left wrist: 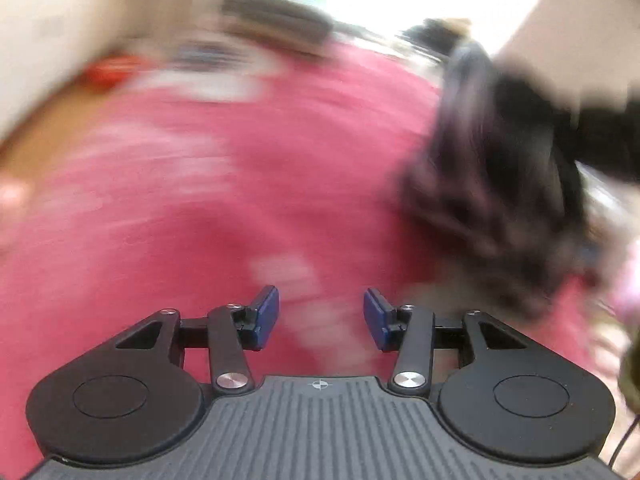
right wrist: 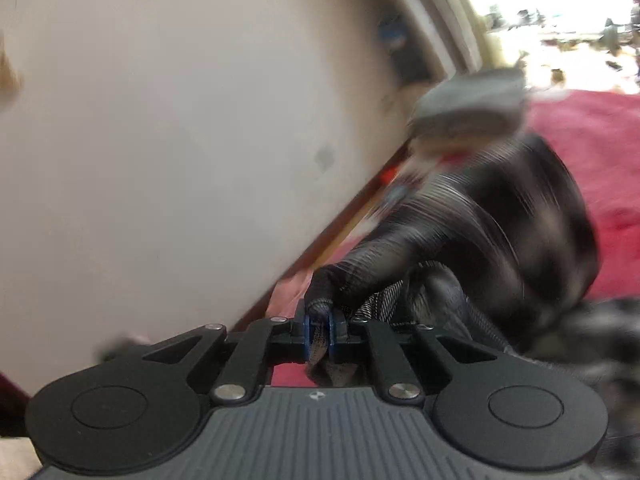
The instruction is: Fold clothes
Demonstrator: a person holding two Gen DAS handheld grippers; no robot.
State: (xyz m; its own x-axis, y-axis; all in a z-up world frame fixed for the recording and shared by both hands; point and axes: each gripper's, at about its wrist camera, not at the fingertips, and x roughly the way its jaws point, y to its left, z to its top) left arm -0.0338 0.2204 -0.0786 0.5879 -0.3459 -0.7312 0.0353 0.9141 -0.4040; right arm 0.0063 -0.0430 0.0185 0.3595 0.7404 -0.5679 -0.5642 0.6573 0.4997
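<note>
right gripper (right wrist: 319,330) clenched on dark garment (right wrist: 472,232), left gripper (left wrist: 321,317) released and empty above red cloth (left wrist: 200,200), heavy blur

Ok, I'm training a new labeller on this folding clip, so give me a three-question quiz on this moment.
1. True or false: the left gripper holds cloth.
2. What does the right gripper pinch? A) dark garment B) red bed cover C) nothing
3. Fill in: the dark garment hangs over a ___ cover.

Key: 1 false; 2 A; 3 red.
</note>
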